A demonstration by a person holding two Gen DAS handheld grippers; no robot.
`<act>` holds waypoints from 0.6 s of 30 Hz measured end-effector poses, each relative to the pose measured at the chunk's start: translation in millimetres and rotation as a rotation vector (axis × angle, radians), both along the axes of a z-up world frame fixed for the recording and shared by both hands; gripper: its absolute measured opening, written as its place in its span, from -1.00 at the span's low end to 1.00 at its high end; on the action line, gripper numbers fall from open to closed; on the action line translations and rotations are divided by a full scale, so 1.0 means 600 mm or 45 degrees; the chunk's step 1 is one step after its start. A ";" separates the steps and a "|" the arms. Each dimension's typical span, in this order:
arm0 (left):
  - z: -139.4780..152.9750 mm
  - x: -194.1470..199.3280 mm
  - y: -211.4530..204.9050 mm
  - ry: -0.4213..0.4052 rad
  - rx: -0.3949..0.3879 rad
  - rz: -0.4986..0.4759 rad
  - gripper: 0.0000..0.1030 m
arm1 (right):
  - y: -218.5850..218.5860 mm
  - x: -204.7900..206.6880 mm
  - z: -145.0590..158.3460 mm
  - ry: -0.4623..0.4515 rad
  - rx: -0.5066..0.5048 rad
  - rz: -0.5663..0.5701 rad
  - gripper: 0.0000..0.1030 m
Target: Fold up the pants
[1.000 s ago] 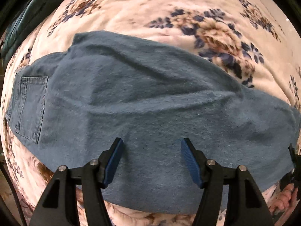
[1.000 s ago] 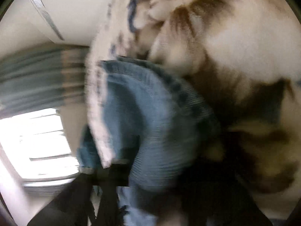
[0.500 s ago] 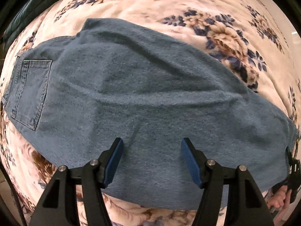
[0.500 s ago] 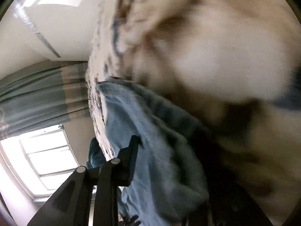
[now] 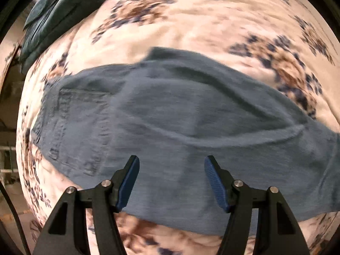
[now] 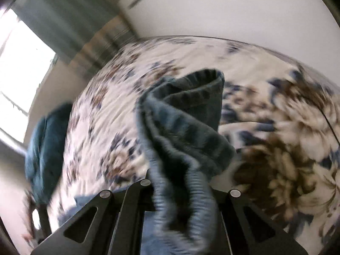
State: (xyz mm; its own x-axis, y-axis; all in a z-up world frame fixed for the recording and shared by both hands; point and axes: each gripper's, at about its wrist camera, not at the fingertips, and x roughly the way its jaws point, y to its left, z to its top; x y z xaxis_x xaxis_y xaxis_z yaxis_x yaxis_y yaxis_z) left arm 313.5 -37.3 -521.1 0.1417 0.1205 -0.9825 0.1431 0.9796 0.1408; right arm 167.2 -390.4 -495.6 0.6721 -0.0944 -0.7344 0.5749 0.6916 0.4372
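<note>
Blue denim pants (image 5: 170, 127) lie folded lengthwise on a floral bedspread (image 5: 191, 21), back pocket (image 5: 78, 127) at the left, legs running right. My left gripper (image 5: 172, 180) is open and empty, hovering over the near edge of the pants. My right gripper (image 6: 182, 191) is shut on the leg end of the pants (image 6: 187, 131); the bunched cloth with its hem (image 6: 204, 85) stands up above the bedspread (image 6: 276, 148) and hides the fingertips.
A dark teal pillow (image 5: 55, 10) lies at the far left of the bed; it also shows in the right wrist view (image 6: 46, 148). A window (image 6: 19, 63) and curtains (image 6: 63, 21) are behind the bed, with a white wall (image 6: 233, 17).
My right gripper has swung round with the leg end, now held up over the bed. My left gripper has drawn back a little; the pants sit further off in its view.
</note>
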 end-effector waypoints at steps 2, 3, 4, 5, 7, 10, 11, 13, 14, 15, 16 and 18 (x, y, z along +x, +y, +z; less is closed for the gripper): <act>0.008 0.013 0.048 0.004 -0.017 0.056 0.20 | 0.062 0.039 0.002 0.039 -0.033 0.089 -0.85; 0.007 0.017 0.070 0.005 -0.023 0.085 0.20 | 0.091 0.056 -0.001 0.053 -0.035 0.126 -0.85; 0.010 0.021 0.101 0.004 -0.024 0.118 0.20 | 0.138 0.084 -0.007 0.080 -0.044 0.186 -0.85; 0.012 0.019 0.125 0.003 -0.022 0.143 0.20 | 0.170 0.100 -0.009 0.095 -0.048 0.218 -0.86; 0.010 0.017 0.180 0.009 -0.016 0.207 0.20 | 0.257 0.135 -0.030 0.143 -0.026 0.301 -0.86; 0.001 0.005 0.244 0.033 -0.011 0.284 0.20 | 0.369 0.180 -0.067 0.225 -0.046 0.395 -0.86; -0.002 0.006 0.267 0.040 -0.008 0.304 0.20 | 0.402 0.194 -0.079 0.250 -0.045 0.424 -0.86; -0.006 0.010 0.312 0.040 0.002 0.338 0.20 | 0.467 0.209 -0.102 0.298 -0.061 0.474 -0.86; -0.006 0.011 0.331 0.039 0.000 0.355 0.20 | 0.490 0.201 -0.110 0.317 -0.072 0.488 -0.86; -0.006 0.012 0.351 0.038 -0.004 0.373 0.20 | 0.516 0.208 -0.117 0.336 -0.080 0.504 -0.86; -0.007 0.015 0.366 0.038 -0.008 0.387 0.20 | 0.539 0.217 -0.127 0.358 -0.088 0.516 -0.86; -0.007 0.016 0.395 0.038 -0.022 0.412 0.20 | 0.568 0.240 -0.139 0.402 -0.156 0.533 -0.85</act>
